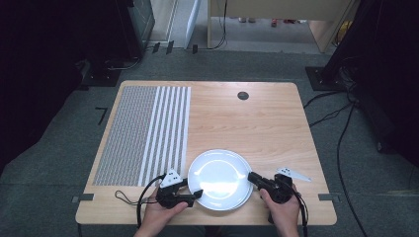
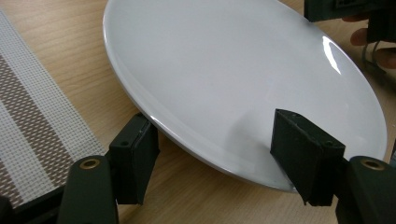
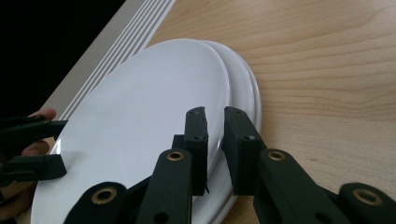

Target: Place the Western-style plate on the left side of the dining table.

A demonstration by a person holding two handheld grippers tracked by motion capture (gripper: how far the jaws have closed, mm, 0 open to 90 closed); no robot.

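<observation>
A small stack of white plates [image 1: 220, 177] sits at the table's front centre. The top plate [image 3: 140, 107] lies slightly offset over the lower plates [image 3: 245, 88]. My right gripper [image 1: 251, 177] is at the stack's right edge; in the right gripper view [image 3: 215, 116] its jaws are pinched on the top plate's rim. My left gripper [image 1: 197, 193] is at the front left edge. It stands open [image 2: 215, 135], one jaw outside and below the rim of the top plate [image 2: 224, 70], the other over its face.
A grey and white striped placemat [image 1: 143, 133] covers the table's left part, close beside the plates [image 2: 32, 126]. A small black round fitting [image 1: 242, 95] sits at the far centre. Bare wood [image 1: 257, 123] stretches beyond the plates. The front table edge is just behind my hands.
</observation>
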